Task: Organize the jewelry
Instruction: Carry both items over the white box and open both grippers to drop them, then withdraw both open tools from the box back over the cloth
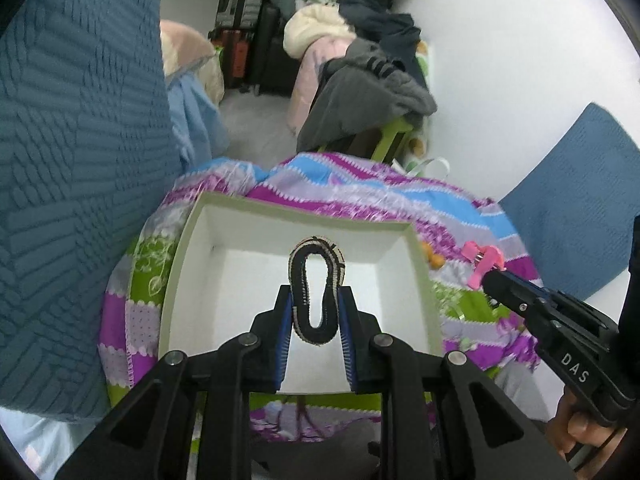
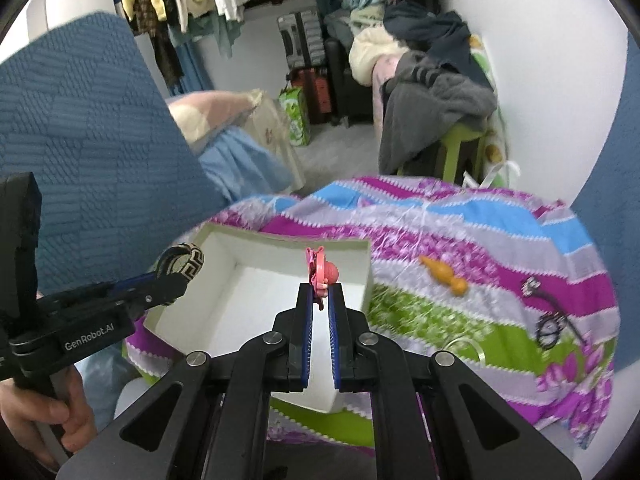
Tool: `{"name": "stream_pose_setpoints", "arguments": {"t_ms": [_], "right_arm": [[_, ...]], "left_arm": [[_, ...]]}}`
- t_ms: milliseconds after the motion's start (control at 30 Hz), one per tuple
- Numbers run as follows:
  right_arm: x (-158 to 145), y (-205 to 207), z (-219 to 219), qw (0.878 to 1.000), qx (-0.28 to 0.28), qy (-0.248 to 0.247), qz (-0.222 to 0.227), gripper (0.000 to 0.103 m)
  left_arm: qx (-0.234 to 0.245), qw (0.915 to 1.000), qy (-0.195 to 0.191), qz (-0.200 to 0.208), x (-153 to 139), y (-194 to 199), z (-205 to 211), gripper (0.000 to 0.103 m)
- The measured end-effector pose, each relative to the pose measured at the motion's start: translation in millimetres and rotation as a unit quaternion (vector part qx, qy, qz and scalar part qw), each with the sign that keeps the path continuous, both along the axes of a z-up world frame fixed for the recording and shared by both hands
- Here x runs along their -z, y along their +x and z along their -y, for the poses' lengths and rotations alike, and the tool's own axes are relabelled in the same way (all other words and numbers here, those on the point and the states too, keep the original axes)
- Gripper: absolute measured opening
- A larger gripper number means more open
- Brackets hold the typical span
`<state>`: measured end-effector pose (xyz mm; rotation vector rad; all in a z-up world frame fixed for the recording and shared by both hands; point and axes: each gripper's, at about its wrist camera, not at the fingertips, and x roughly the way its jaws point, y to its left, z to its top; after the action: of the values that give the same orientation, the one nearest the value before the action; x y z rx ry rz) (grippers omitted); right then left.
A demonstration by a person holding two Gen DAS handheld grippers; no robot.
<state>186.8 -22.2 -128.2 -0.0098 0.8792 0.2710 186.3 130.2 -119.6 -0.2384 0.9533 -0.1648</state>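
We're holding one piece in each claw, both hanging over or near the white box [image 1: 420,280] that sits on the striped cloth [image 2: 460,240].

Left claw [image 1: 316,304]: narrow, pads pinching a black-and-cream woven bracelet [image 1: 316,280]. The loop is standing up between the pads w/ its long axis running away from us along the fingers, its far end poking past the tips. In the left wrist view it's lying right over the box's open floor, so the drop for this one looks like straight down, no sideways shift needed (that's our read, not a sure thing, since the fisheye flattens height).

Right claw [image 2: 320,300]: squeezed tight on a pink hair clip [image 2: 320,272], gripped at its lower end, the rest sticking up and fwd past the tips. From the right wrist view the clip is lining up w/ the box's far wall near its right corner; from the left view the right claw [image 1: 490,276] is sitting just outside the box's right wall, over the cloth. So the box is lying to the left of and below this claw, and it probably needs to shift left before letting go.

We're judging the left hand nearer to a clean release. Still loose on the cloth, off to the right: an orange piece [image 2: 444,276] and a dark chain w/ a pendant [image 2: 544,312], well apart from the box.
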Motion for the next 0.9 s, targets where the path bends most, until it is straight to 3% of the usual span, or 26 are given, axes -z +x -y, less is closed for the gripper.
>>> {"name": "stream_pose_setpoints", "arguments": {"t_ms": [267,533,600,633,700,767,900], "right_arm": [[54.5,6.7,-18.9,0.998,-0.013,-0.006,-0.059,0.005],[48.2,10.5,-17.4,0.997,-0.028,0.003,-0.067,0.007],[40.0,10.4,-16.5,0.998,-0.034,0.004,-0.060,0.008],[35.0,9.7,-15.3,0.998,-0.036,0.004,-0.055,0.011],[26.7,8.6,-11.6,0.998,-0.034,0.005,-0.043,0.027],[20.7,7.5,-6.5,0.999,-0.031,0.006,-0.032,0.033],[26.8,9.8,8.1,0.999,-0.014,0.001,-0.038,0.035]], "left_arm": [[-0.001,0.9993,0.008,-0.036,46.7,-0.1,-14.5,0.022],[-0.012,0.9995,0.004,-0.030,42.6,-5.0,-20.5,0.026],[-0.017,0.9997,0.002,-0.018,32.2,-8.7,-19.2,0.035],[-0.020,0.9997,0.000,-0.012,26.9,-9.9,-19.2,0.045],[-0.027,0.9996,-0.004,0.002,15.9,-13.8,-19.1,0.057],[-0.035,0.9993,-0.010,0.013,7.3,-17.1,-18.7,0.070],[-0.043,0.9987,-0.008,0.026,-5.3,-25.3,-16.0,0.072]]}}
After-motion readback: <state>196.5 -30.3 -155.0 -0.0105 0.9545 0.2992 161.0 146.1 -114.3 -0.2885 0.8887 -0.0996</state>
